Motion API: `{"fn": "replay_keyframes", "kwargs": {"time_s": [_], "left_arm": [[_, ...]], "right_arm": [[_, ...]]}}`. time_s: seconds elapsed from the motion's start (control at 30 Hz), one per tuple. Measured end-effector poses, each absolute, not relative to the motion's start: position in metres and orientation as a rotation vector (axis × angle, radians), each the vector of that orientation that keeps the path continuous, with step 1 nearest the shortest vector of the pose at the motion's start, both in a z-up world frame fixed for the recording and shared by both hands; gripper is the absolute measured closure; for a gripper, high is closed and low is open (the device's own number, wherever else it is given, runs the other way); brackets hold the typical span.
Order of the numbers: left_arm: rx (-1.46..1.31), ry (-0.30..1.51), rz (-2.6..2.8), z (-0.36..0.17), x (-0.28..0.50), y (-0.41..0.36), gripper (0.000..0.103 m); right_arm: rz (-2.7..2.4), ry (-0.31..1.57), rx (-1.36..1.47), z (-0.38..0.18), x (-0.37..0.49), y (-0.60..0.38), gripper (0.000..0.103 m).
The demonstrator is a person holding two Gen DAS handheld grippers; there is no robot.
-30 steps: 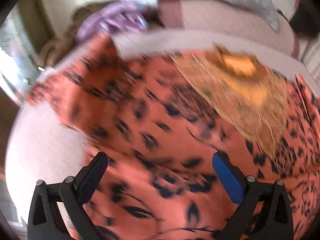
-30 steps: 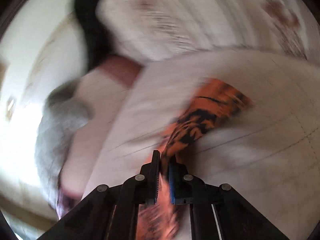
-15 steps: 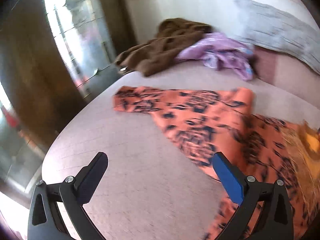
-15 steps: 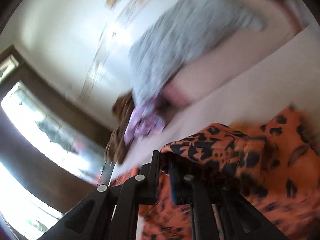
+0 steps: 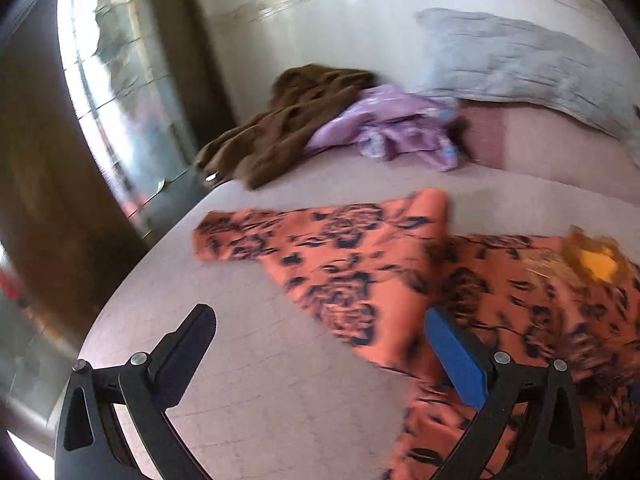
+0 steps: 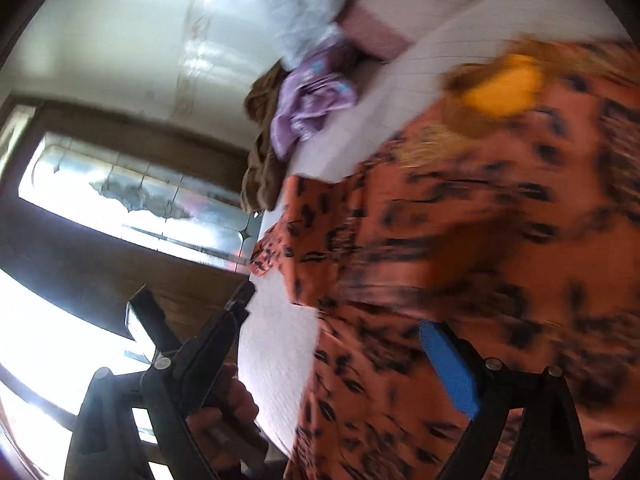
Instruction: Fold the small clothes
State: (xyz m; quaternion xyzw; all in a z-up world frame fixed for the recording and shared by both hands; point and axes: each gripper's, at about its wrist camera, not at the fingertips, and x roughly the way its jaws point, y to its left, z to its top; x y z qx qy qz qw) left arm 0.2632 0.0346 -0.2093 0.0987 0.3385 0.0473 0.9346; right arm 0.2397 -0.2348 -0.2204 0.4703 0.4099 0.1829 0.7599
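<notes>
**Both claws wide over the orange garment on the bed**

My right claw (image 6: 332,332) is opening at this moment, and its jaws already stand far apart. Nothing is between them: the blue pad (image 6: 450,368) hangs just above the orange garment (image 6: 460,240) and the other finger (image 6: 188,360) is out beyond the cloth, toward the edge of the bed. I see no pad pressing on the fabric. This view is tilted and partly blurred, so fine folds I cannot read.

My left claw (image 5: 320,344) is also wide open and holds nothing. Its blue pad (image 5: 456,360) is over the near edge of the orange garment (image 5: 360,272), and its black finger (image 5: 188,352) is over the bare bed (image 5: 260,400) beside the garment. In the right wrist view I see this claw, held by a hand (image 6: 224,420), at the bed edge beside the garment.

The orange garment with dark flower print lies spread on the bed. One sleeve reaches away from its body toward the window (image 5: 108,100). A yellow patch (image 5: 596,264) with golden-brown embroidery around it sits on the garment's far part.

Beyond the garment, well apart from it, lie a brown cloth (image 5: 288,128) and a lilac cloth (image 5: 392,128), touching each other. Behind them, still farther from the garment, a grey pillow (image 5: 520,64) leans at the wall.
</notes>
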Motion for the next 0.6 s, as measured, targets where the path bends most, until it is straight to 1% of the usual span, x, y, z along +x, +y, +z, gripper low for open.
{"fn": "replay_keyframes", "kwargs": {"time_s": [0.1, 0.2, 0.27, 0.37, 0.43, 0.5, 0.53, 0.6], "left_arm": [[0.238, 0.674, 0.037, -0.21, 0.255, 0.014, 0.0], [0.333, 0.625, 0.03, -0.212, 0.248, -0.003, 0.0], [0.39, 0.597, 0.078, -0.214, 0.25, -0.005, 0.0], [0.341, 0.619, 0.146, -0.212, 0.262, 0.015, 0.0], [0.28, 0.645, 0.223, -0.211, 0.272, 0.036, 0.0], [0.23, 0.663, 0.29, -0.212, 0.279, 0.054, 0.0], [0.207, 0.664, 0.312, -0.211, 0.281, 0.061, 0.0], [0.171, 0.665, 0.305, -0.209, 0.281, 0.066, 0.0]], "right_arm": [[0.244, 0.875, 1.148, -0.239, 0.219, -0.287, 0.01], [0.155, 0.91, 1.293, -0.266, 0.225, -0.31, 0.014], [0.151, 0.927, 1.395, -0.282, 0.241, -0.31, 0.014], [0.156, 0.956, 1.399, -0.282, 0.273, -0.29, 0.014], [0.226, 0.941, 1.431, -0.274, 0.3, -0.268, 0.014], [0.393, 0.82, 1.5, -0.247, 0.321, -0.251, 0.014], [0.479, 0.719, 1.492, -0.223, 0.329, -0.244, 0.014], [0.554, 0.644, 1.423, -0.193, 0.333, -0.24, 0.014]]}}
